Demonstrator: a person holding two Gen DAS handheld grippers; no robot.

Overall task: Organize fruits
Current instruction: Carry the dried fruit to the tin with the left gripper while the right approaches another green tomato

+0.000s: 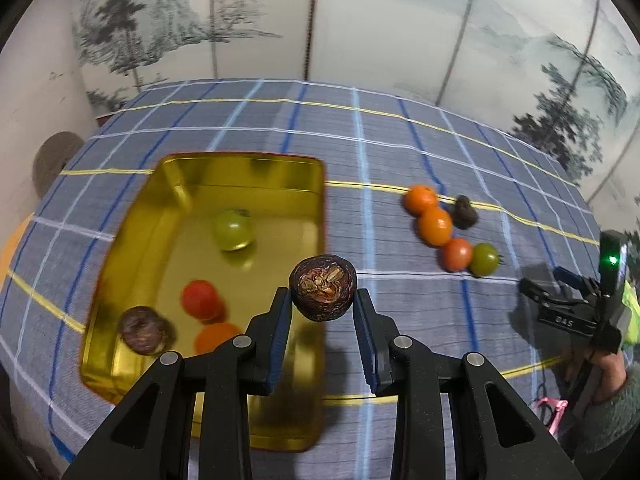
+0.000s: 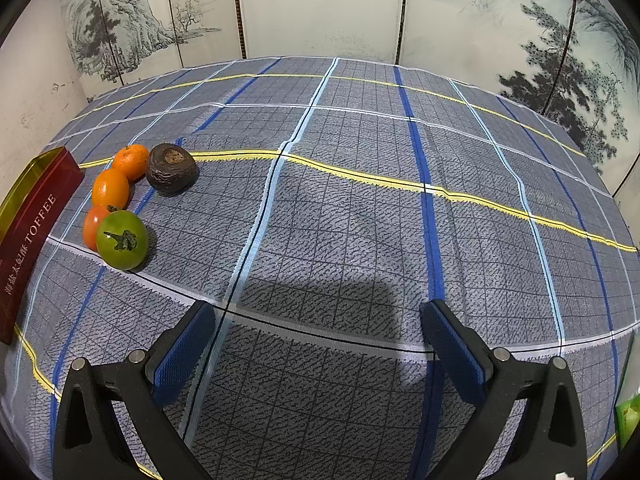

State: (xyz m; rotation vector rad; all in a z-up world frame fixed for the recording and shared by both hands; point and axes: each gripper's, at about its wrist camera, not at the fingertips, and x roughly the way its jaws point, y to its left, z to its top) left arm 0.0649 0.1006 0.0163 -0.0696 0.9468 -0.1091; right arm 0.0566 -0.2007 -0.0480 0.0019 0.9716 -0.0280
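Gold metal gleams on the left: the tin tray [image 1: 248, 176] lies open on the checked tablecloth [image 1: 400, 152], and in the left wrist view its right rim runs just under the left gripper [image 1: 322, 298]. Inside it there's a green tomato [image 1: 233, 229] toward the far end, a red tomato [image 1: 200, 298] nearer, an orange fruit [image 1: 216, 338] partly hidden behind the fingers, and a dark wrinkled fruit [image 1: 142, 330] at the near left wall. Plenty of bare floor remains in the tray's far half.

The left gripper is clamped on a dark wrinkled passion fruit [image 1: 323, 286], blue pads pressing both sides, the fruit held above the tray's right edge, tilted steeply down.

To the right, well clear of the tray, a small cluster waits on the cloth: two oranges [image 2: 130, 161] [image 2: 111, 189] side by side, a dark wrinkled fruit [image 2: 171, 167] just right of the far one, then a red tomato [image 2: 92, 226] touching a green tomato [image 2: 122, 240] nearest. The tray's red outer wall, lettered TOFFEE, shows at the left edge there.

The right gripper [image 2: 320, 344] hangs over empty cloth with its jaws wide apart, nothing between them, angled down. Right of the cluster the cloth is all open room.

Behind the table stands a folding screen [image 2: 320, 8] painted with ink pines and mountains.
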